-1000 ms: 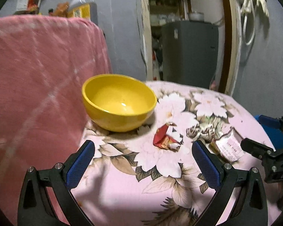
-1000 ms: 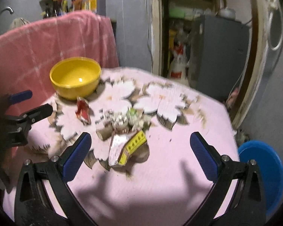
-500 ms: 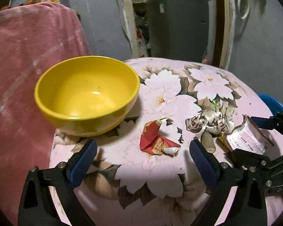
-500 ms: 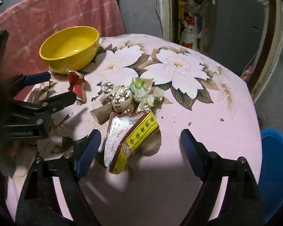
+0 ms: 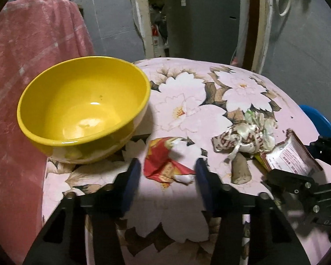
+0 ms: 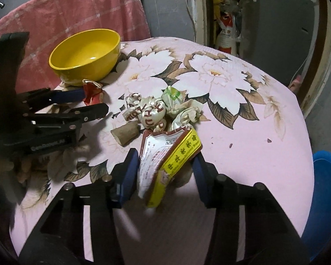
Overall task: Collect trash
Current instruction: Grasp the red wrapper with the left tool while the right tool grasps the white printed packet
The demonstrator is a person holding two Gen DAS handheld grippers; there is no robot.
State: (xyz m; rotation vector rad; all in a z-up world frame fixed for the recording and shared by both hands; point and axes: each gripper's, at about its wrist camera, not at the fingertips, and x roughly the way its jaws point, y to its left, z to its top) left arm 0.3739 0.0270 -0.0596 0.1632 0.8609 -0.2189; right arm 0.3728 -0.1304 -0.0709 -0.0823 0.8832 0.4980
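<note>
Wrappers lie light, crinkly and slick on the cloth (image 6: 242, 137): red wrapper (image 5: 165, 165) at 5 o'clock from the bowl (image 5: 83, 110), between the closing left gripper (image 5: 167, 174) jaws; packet (image 6: 165, 161) between the closing right gripper (image 6: 164, 176) jaws, apparently near contact. Pinching across the crumpled middles looks safest

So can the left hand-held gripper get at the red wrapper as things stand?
Probably yes: the left hand-held gripper already straddles the red wrapper, its jaws closing, nothing between; the bowl sits clear behind.
</note>
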